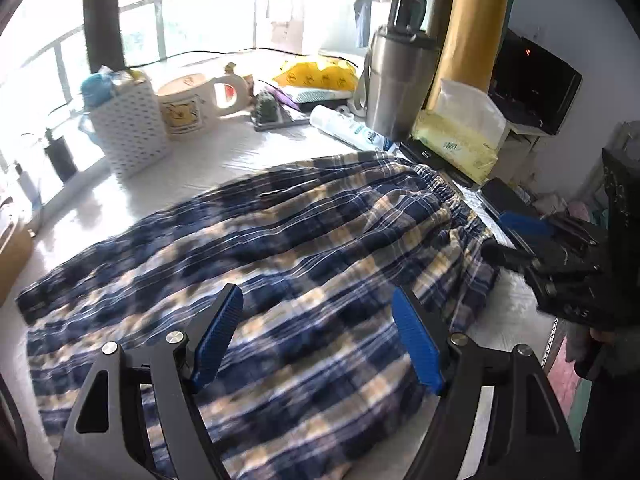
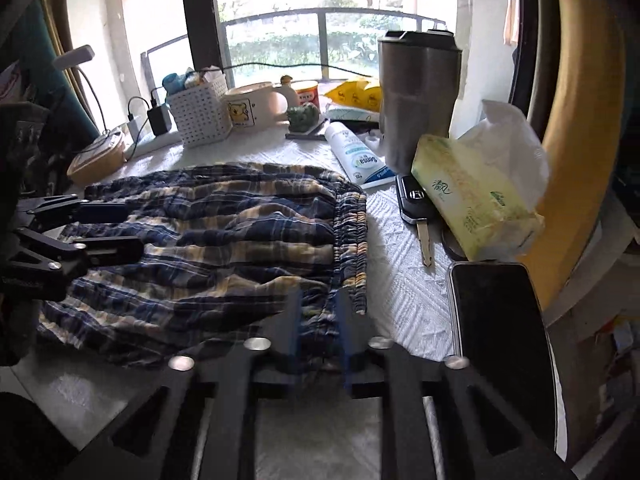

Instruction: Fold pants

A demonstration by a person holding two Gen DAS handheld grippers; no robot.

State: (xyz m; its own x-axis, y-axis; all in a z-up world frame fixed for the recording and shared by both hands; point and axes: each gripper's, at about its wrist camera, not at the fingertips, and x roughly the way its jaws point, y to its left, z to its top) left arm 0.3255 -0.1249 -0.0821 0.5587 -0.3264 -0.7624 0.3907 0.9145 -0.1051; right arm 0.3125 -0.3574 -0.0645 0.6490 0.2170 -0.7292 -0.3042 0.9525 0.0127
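Clearly, pants: blue, cream and white plaid cotton pants (image 1: 280, 248) are lying spread on the white textured tabletop (image 2: 404, 264), elastic waistband (image 2: 354, 240) facing the yellow tissue pack (image 2: 472, 196)
Handling: they are looking light, soft and limp, likely sagging and wrinkling when lifted; not fragile, not slippery
Where to hold: the gathered waistband and the leg hems are offering the thickest, firmest edges for pinching
Left hand-held gripper (image 1: 316, 340): hovering over the middle of the cloth, blue pads (image 1: 416, 344) spread wide, grasping nothing
Right hand-held gripper (image 2: 318, 328): sitting at the near waistband corner, pads parted with cloth between them; not visibly clenched
Hazard: black phone (image 2: 496, 320) and key (image 2: 420, 220) are lying just beside the waistband
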